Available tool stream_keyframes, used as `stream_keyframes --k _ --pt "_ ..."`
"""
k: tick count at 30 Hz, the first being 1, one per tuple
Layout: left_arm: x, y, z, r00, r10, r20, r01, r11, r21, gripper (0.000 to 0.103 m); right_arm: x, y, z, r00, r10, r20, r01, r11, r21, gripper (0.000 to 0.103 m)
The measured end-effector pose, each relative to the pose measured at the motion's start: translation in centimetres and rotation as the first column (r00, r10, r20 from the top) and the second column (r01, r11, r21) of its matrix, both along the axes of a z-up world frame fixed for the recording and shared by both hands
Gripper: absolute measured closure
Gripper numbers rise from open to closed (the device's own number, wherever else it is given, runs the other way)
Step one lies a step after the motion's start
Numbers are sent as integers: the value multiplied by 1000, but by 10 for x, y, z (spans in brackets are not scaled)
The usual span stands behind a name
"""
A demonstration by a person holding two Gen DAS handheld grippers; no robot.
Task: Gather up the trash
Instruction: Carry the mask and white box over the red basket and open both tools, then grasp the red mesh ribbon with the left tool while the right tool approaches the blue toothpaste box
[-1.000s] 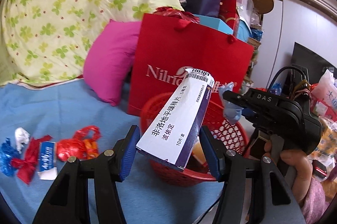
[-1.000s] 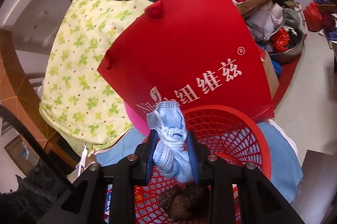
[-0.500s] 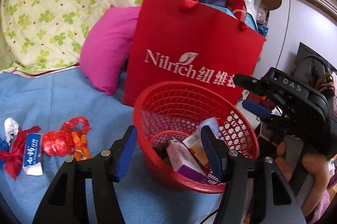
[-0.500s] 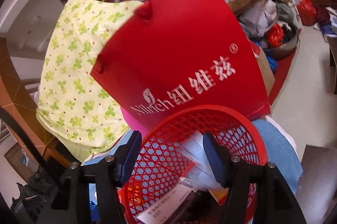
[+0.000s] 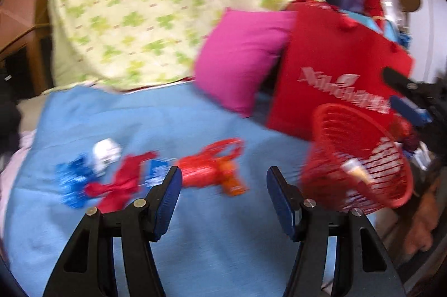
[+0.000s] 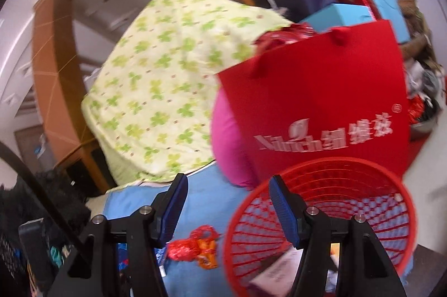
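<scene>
Step in hand: return for more trash. Left claw (image 5: 223, 196) and right claw (image 6: 226, 202) both stand apart, empty. Red wrapper (image 5: 201, 171) lies just ahead of the left claw, red basket (image 5: 360, 157) to its right; next, descend and clamp.

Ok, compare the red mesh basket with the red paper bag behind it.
The red mesh basket is round and see-through, with discarded boxes inside; the red paper bag is flat-sided, solid and printed with white lettering. The basket sits lower and nearer; the bag stands taller behind it. Both are red and rest on the blue sheet.
</scene>
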State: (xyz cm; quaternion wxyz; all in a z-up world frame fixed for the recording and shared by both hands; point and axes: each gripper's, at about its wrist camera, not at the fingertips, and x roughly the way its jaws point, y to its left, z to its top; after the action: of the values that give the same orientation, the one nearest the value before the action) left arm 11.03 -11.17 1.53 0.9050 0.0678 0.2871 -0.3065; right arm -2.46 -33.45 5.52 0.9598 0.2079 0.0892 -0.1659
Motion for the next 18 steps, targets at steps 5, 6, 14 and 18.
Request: stream_keyframes --k 5,6,14,18 --pt "36 66 1 985 167 -34 -167 986 -19 39 22 35 -5 996 90 -25 -90 996 -18 38" --pt "40 75 2 982 184 -39 -185 982 -29 39 25 41 -6 994 105 -32 -106 994 -25 38" --pt "69 150 8 925 379 -29 -380 924 -40 39 61 85 -24 964 225 -143 -233 972 -41 38" --pt "79 181 1 892 447 -66 -450 892 -46 39 74 102 -33 942 276 -189 -289 956 -43 38"
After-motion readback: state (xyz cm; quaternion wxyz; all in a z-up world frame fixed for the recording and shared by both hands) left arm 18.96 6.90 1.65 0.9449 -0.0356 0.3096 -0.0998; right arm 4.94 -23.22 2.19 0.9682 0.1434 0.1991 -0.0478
